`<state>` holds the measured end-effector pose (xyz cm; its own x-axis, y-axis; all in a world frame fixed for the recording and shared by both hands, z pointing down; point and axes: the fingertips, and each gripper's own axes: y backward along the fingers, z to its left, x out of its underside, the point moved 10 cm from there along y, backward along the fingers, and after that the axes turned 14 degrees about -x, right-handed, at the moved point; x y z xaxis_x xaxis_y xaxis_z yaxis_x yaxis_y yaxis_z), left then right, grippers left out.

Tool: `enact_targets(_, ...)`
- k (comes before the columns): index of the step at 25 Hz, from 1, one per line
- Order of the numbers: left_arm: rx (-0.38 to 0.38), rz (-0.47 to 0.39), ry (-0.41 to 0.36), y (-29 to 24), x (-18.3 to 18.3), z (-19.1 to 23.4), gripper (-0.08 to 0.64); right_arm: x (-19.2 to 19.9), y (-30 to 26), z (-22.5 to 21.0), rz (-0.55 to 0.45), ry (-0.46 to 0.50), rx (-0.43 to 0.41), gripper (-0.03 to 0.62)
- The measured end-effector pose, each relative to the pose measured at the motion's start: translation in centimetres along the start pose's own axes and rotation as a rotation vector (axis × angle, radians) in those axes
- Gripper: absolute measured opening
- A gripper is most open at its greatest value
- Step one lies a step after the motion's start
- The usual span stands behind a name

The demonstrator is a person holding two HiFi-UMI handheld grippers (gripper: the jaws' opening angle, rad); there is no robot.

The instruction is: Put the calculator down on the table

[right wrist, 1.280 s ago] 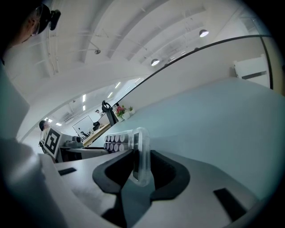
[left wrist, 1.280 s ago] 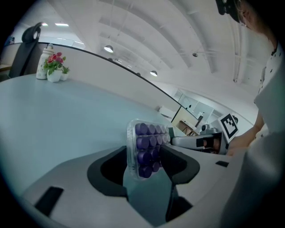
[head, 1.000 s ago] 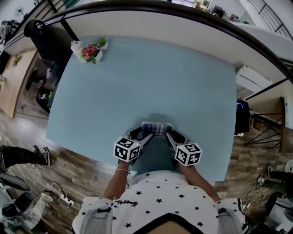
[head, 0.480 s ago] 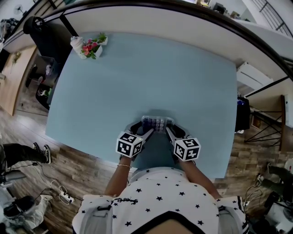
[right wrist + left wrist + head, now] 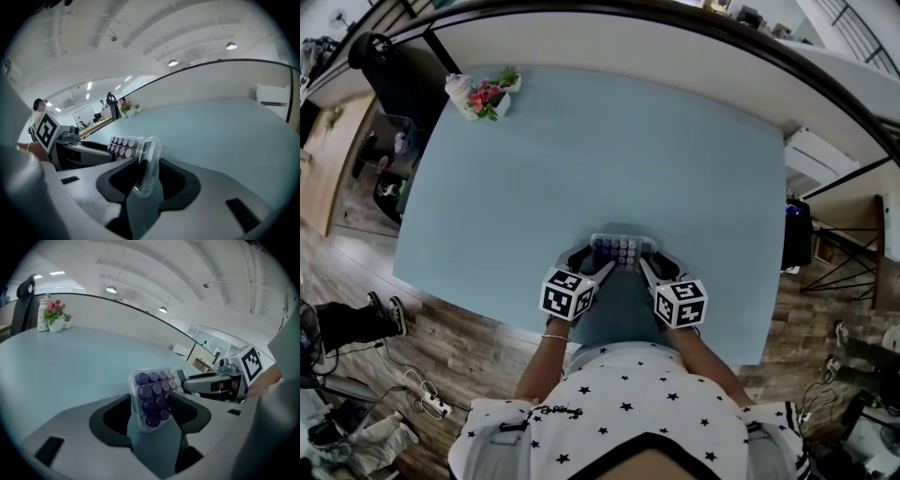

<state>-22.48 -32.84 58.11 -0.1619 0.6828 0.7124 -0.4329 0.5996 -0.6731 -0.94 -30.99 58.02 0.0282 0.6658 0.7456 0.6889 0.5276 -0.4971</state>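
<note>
Left claw (image 5: pixel 152 412): released. Its jaws stand wide apart and have just been widening. The near end of the calculator (image 5: pixel 153 397) sits between them, clear of the left jaw and close beside the right jaw. Right claw (image 5: pixel 149 180): released, jaws also just widening, with the calculator's clear rim tilted edge-on in the gap. The calculator lies between both claw tips, at the desk's (image 5: pixel 600 159) near edge. Far ahead and left of the left claw, a flower pot (image 5: pixel 487 101) occupies the desk corner.
</note>
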Motion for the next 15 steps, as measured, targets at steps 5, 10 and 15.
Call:
enact_targets(5,-0.008,0.004,0.008,-0.07,0.02,0.01,0.267,-0.15,-0.16,-0.05,0.014,0.038,0.009,0.137)
enact_targets(10,-0.013,0.014,0.013,-0.25,-0.13,0.00,0.270,-0.29,-0.22,-0.22,0.022,0.046,0.013,0.143)
enact_targets(15,-0.023,0.018,0.017,-0.37,-0.14,0.00,0.275,-0.26,-0.37,-0.30,0.026,0.052,0.016,0.143)
